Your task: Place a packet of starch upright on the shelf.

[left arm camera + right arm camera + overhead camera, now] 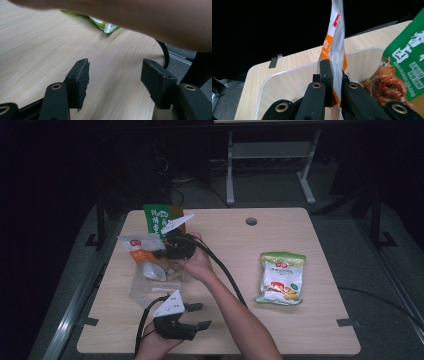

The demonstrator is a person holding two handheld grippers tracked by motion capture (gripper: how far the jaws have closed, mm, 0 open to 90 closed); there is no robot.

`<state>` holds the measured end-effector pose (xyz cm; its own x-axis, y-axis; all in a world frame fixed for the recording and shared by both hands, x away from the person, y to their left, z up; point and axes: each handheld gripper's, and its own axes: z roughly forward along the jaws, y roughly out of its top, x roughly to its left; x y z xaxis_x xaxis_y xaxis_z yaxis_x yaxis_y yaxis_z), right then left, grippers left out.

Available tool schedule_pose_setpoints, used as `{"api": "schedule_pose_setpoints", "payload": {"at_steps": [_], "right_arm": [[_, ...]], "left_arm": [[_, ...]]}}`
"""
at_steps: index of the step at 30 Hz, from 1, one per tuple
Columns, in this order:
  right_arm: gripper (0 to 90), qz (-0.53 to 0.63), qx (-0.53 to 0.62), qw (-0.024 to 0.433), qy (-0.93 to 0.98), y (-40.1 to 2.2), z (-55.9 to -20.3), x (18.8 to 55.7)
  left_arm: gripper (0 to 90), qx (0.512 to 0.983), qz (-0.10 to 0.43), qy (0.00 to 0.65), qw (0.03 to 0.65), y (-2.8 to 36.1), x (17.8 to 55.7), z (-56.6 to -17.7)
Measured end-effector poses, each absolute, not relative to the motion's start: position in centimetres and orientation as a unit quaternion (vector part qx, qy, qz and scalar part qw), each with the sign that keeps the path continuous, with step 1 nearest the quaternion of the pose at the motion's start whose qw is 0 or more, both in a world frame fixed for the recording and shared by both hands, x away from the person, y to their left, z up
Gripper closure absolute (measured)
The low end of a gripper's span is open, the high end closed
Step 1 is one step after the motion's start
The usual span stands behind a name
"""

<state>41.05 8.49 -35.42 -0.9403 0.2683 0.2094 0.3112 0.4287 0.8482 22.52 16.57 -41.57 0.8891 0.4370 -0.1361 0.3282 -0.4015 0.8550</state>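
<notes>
Left gripper [197, 316] idles, jaws apart; right gripper [334, 72] clamps orange-white packet [337, 40] over clear bin [287, 82], release seemingly next.

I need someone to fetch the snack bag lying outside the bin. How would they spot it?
On the wooden table, look right of the clear bin. The green-and-white snack bag lies flat there, alone. The orange-and-white packet and green packet stand in the bin.

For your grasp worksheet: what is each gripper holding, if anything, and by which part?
The right gripper clamps the orange-and-white snack packet across its flat middle, over the clear box. The left gripper is open above the table, holding nothing.
</notes>
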Motion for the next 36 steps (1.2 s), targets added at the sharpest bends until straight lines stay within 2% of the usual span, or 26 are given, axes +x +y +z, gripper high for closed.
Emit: {"api": "schedule_pose_setpoints", "payload": {"at_steps": [10, 26, 29, 36], "right_arm": [[89.7, -0.506, -0.165, 0.012, -0.846, 7.2, -36.5, 40.9], [89.1, -0.461, -0.164, 0.023, -0.872, 5.9, -38.3, 41.1], [87.9, -0.462, -0.169, 0.025, -0.870, 5.8, -38.3, 41.2], [77.5, -0.474, -0.180, 0.022, -0.862, 4.9, -37.5, 41.3]], "left_arm": [[39.2, 0.833, 0.059, 0.234, 0.498, 16.7, 22.7, -41.6], [38.9, 0.835, 0.055, 0.236, 0.494, 16.5, 23.0, -41.8], [38.8, 0.833, 0.056, 0.239, 0.495, 16.6, 23.0, -41.8], [38.3, 0.833, 0.057, 0.239, 0.495, 16.7, 23.1, -41.8]]}}
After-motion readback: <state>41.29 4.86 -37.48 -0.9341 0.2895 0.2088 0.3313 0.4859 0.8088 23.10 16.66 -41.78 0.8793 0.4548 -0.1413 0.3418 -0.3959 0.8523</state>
